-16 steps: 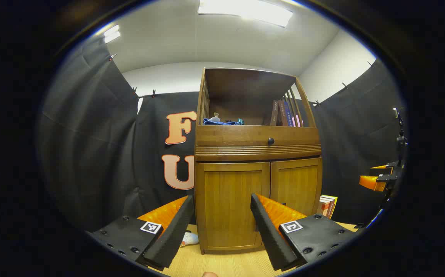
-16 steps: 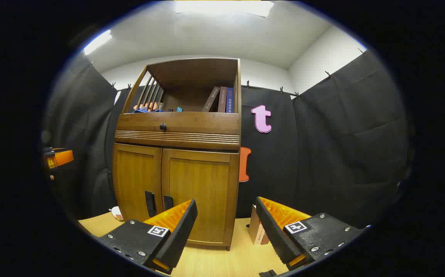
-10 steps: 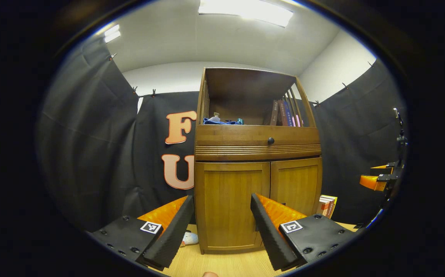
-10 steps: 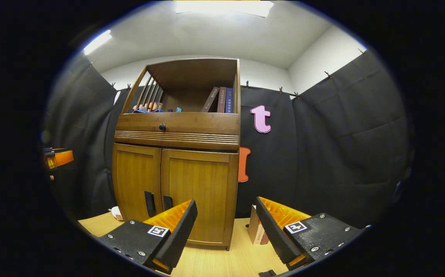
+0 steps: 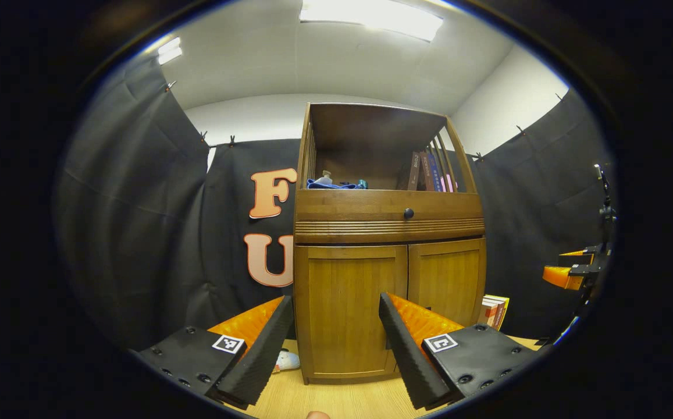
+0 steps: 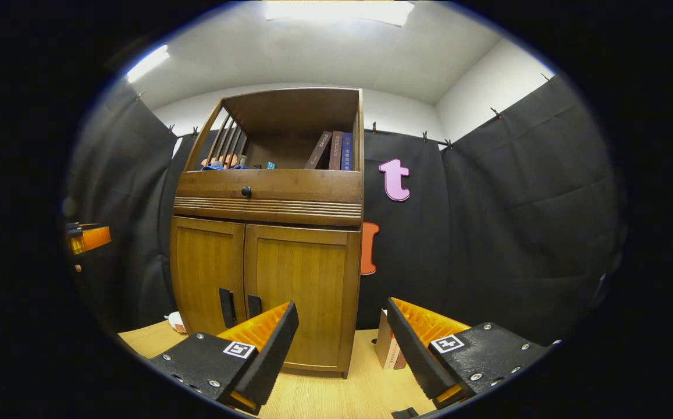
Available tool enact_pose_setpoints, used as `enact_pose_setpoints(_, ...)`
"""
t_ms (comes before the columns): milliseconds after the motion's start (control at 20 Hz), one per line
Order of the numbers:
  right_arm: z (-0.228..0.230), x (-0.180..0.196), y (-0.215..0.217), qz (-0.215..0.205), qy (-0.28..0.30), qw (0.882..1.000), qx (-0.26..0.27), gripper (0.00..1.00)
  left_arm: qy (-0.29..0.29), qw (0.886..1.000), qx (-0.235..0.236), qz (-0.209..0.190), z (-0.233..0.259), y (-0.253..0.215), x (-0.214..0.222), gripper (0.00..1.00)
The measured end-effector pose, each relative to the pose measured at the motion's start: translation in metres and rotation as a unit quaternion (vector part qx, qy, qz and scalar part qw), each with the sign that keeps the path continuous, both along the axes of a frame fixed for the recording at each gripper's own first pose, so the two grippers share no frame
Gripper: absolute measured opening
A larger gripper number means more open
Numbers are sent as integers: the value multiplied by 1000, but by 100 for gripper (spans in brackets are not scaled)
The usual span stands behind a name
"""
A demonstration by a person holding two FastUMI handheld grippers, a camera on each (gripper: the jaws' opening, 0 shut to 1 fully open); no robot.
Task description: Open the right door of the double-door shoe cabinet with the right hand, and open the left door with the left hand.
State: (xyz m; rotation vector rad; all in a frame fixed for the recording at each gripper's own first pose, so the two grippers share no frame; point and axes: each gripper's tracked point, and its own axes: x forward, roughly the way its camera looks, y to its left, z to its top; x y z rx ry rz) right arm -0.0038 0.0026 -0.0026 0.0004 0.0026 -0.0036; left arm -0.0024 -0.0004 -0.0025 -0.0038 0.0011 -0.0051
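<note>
The wooden shoe cabinet [image 5: 388, 230] stands ahead on the floor with both lower doors closed. In the left gripper view, my left gripper [image 5: 334, 301] is open and held a short way in front of the left door [image 5: 345, 291]; the right door [image 5: 448, 278] is beside it. In the right gripper view, my right gripper [image 6: 342, 304] is open and apart from the cabinet [image 6: 269, 201], in front of the right door's [image 6: 301, 285] outer edge. Two dark handles [image 6: 227, 307] sit low at the doors' meeting edges. Nothing is between either gripper's fingers.
A drawer with a dark knob [image 5: 409, 213] sits above the doors, under an open shelf holding books [image 6: 336, 151] and a blue cloth [image 5: 330, 184]. Books [image 5: 494, 311] lean on the floor right of the cabinet. A white object [image 5: 287, 361] lies at its left foot.
</note>
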Motion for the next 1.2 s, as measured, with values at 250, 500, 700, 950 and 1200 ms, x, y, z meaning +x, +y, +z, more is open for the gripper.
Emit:
enact_pose_setpoints(250, -11, 4, 16, 10, 9, 1000, -3, 94, -2, 1000, 1, 6, 1, 8, -2, 99)
enact_pose_setpoints(500, -29, 18, 47, 28, 22, 999, -4, 94, -3, 1000, 0, 13, 1, 17, -3, 99)
enact_pose_setpoints(700, -50, 36, 75, 45, 37, 998, 0, 94, -5, 1000, 6, 22, 3, 23, -3, 96)
enact_pose_setpoints(950, -74, 64, 107, 61, 53, 996, 23, 94, -4, 1000, 9, 26, 1, 29, -1, 94)
enact_pose_setpoints(1200, -96, 96, 133, 67, 63, 995, 32, 94, 5, 999, 10, 30, -6, 41, 1, 94)
